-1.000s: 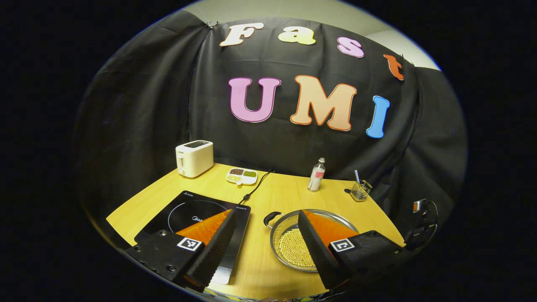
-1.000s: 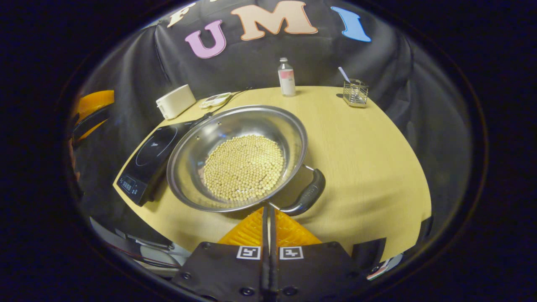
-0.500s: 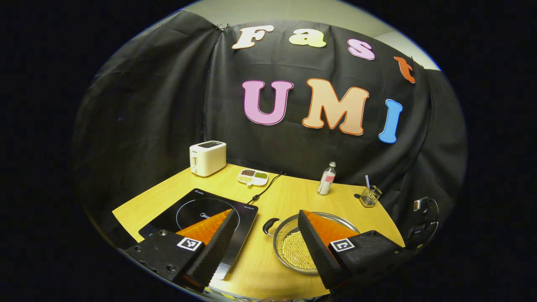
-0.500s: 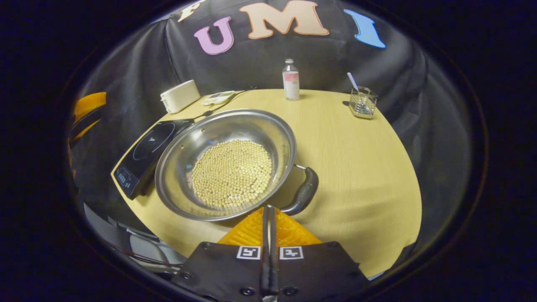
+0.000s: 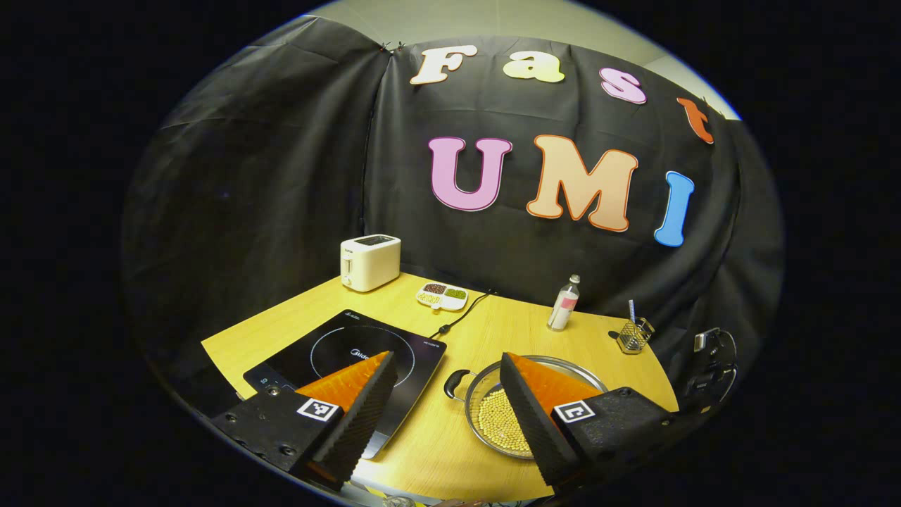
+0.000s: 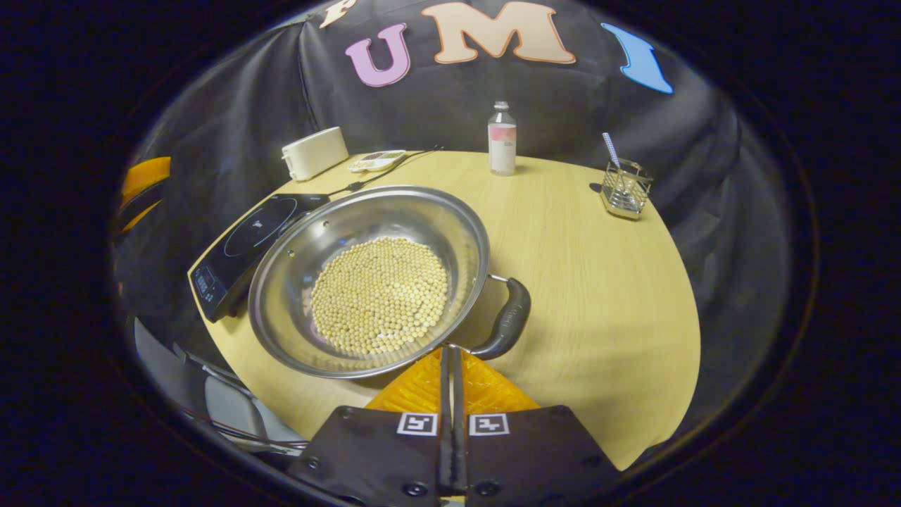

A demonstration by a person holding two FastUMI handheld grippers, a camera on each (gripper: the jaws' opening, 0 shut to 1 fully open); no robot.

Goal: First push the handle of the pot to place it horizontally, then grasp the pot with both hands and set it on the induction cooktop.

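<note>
- On the wooden table [image 5: 486,338], seen from the left gripper view, the left gripper [image 5: 445,366] hangs above the near edge with its two orange-faced fingers spread wide and nothing between them.
- Past its left finger lies the black induction cooktop [image 5: 352,352]; past its right finger sits the steel pot [image 5: 493,415], holding yellow beans [image 5: 496,422], just beside the cooktop but off it.
- A black pot handle [image 5: 455,382] sticks out toward the cooktop.
- Farther back stand a white toaster [image 5: 370,262], a small divided dish [image 5: 442,296], a bottle [image 5: 564,303] and a wire holder [image 5: 633,335].
- From the right gripper view, the right gripper [image 6: 450,366] has its fingers pressed flat together, with no gap and nothing caught between them; their tips sit close by the pot [image 6: 338,232] rim, though I cannot tell whether they touch it.
- The near black handle [image 6: 508,320] curves off the pot's right side, just beyond those tips.
- The cooktop [image 6: 246,239] lies left of the pot, the pot's rim overlapping its corner from this angle.
- The bottle [image 6: 502,139], wire holder [image 6: 624,189] and toaster [image 6: 314,153] stand along the far edge.
</note>
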